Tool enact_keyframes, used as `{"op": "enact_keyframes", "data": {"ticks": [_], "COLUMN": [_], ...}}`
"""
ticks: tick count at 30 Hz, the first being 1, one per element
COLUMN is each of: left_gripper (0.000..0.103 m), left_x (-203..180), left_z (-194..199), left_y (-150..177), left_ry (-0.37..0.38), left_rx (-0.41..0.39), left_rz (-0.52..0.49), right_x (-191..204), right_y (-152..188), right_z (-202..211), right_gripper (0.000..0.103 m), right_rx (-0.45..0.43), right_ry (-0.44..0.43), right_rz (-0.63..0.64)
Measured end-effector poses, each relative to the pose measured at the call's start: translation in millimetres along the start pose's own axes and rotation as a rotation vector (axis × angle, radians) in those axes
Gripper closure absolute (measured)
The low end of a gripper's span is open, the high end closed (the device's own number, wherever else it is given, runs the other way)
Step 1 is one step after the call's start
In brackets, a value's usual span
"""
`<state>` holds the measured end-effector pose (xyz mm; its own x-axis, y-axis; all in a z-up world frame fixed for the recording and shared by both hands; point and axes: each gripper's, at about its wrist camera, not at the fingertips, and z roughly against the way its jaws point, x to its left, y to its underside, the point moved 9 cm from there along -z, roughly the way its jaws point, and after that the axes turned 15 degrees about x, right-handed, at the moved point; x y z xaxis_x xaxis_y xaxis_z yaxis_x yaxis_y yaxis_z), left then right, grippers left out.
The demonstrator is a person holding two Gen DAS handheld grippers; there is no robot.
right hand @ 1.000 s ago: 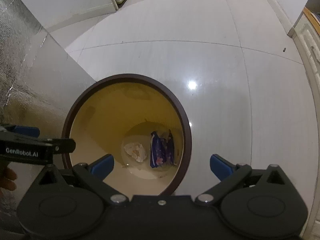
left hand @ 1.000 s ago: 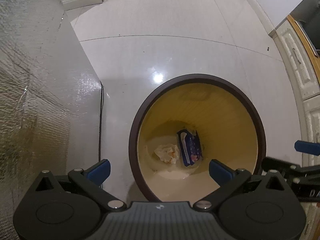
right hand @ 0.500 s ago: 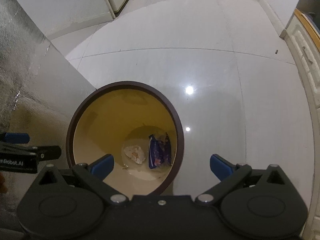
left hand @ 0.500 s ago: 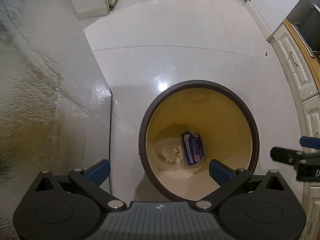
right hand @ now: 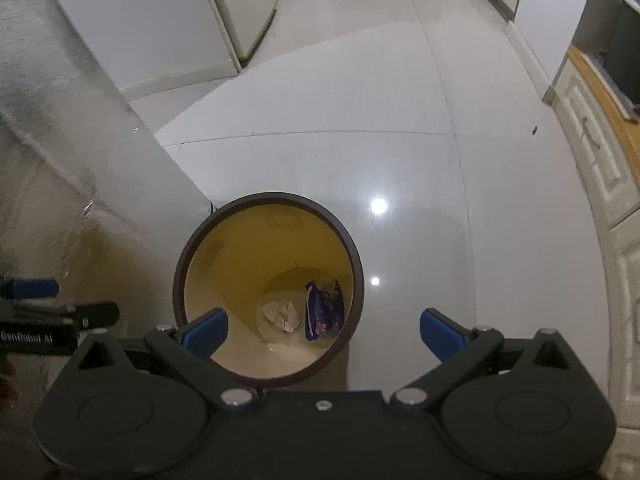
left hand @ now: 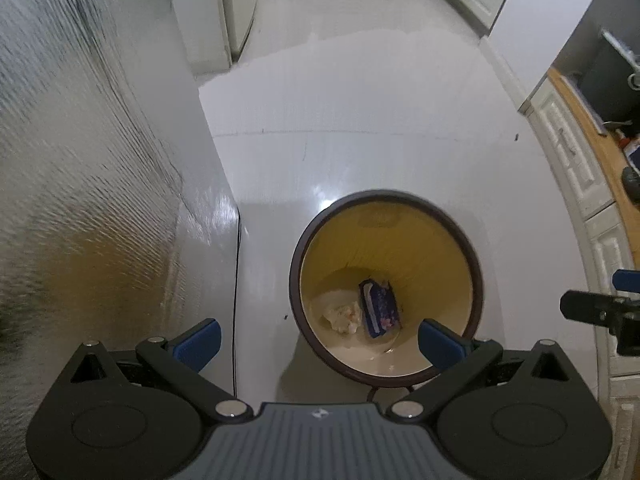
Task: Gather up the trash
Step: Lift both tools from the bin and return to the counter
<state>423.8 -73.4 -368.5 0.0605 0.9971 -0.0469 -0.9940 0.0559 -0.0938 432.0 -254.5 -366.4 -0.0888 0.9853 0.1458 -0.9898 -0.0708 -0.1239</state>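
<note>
A round bin with a dark brown rim [left hand: 294,276] and yellow inside stands on the white tile floor, also in the right wrist view [right hand: 360,276]. In it lie a crumpled tissue [left hand: 342,316] [right hand: 282,314] and a blue wrapper [left hand: 378,310] [right hand: 322,312]. My left gripper [left hand: 320,344] is open and empty, high above the bin. My right gripper [right hand: 324,330] is open and empty, also above it. Each gripper shows at the edge of the other's view.
A silver foil-covered surface [left hand: 80,200] rises on the left, with a black cable [left hand: 237,280] at its foot. White cabinets with a wooden counter [left hand: 592,168] line the right. A white appliance [right hand: 160,32] stands at the far left. Open floor [right hand: 320,80] lies beyond the bin.
Both grippers have risen and drawn back from the bin, so it looks smaller and more of the room shows. Both stay open and empty.
</note>
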Motion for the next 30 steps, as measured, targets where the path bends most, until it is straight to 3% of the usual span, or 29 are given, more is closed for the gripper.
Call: {"op": "enact_keyframes", "data": {"ticks": [15, 30], "left_gripper": [0.0, 0.0], "left_x": [-16, -33], "left_z": [103, 238], "left_y": [37, 82], "left_ry": [-0.021, -0.018], "left_rx": [-0.171, -0.444], "left_rz": [-0.035, -0.047], "right_x": [-5, 11], "right_y": [39, 73], "right_z": [105, 222], "right_gripper": [0.0, 0.0], "right_rx": [-0.164, -0.424], "right_ry": [0.012, 0.013], "right_rz": [-0.021, 0.08]}}
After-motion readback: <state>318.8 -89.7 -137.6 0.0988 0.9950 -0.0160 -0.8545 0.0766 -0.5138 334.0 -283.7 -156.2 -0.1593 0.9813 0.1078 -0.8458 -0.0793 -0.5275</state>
